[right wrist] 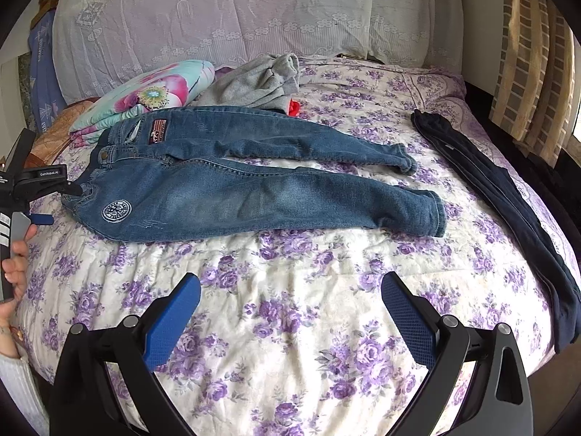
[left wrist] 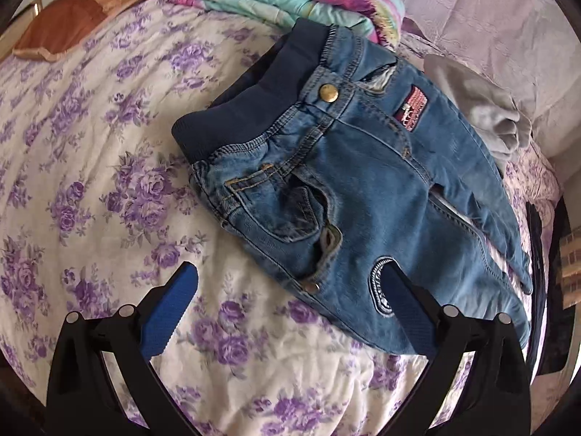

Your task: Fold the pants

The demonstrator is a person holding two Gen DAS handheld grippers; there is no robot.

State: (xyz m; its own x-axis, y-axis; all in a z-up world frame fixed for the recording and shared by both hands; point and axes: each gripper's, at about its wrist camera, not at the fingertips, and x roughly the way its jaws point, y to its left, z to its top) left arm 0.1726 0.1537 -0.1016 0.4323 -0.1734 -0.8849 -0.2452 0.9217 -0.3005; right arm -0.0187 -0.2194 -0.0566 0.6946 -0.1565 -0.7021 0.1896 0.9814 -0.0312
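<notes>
Both jaws stand wide and hold nothing: the left gripper (left wrist: 290, 283) hovers with the jeans (left wrist: 345, 181) waist just ahead, and the right gripper (right wrist: 290, 290) faces their legs (right wrist: 290, 196) well ahead on the floral bedspread (right wrist: 290, 345)

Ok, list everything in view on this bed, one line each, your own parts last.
jeans: one pair, blue denim, spread flat across the middle of the bed, waistband at the left, legs running right.
gray garment: one, gray, bunched behind the jeans.
floral quilt: one, teal and pink, folded, behind the waistband.
dark pants: one pair, navy, laid long near the bed's right edge.
red item: one, mostly hidden beside the gray garment.
bedspread: one, white with purple flowers, under everything.
lace cover: one, pale lilac, along the headboard.
curtain: one, beige, far right.
left gripper: fingers open, at the waistband end.
right gripper: fingers open, above bare bedspread.
</notes>
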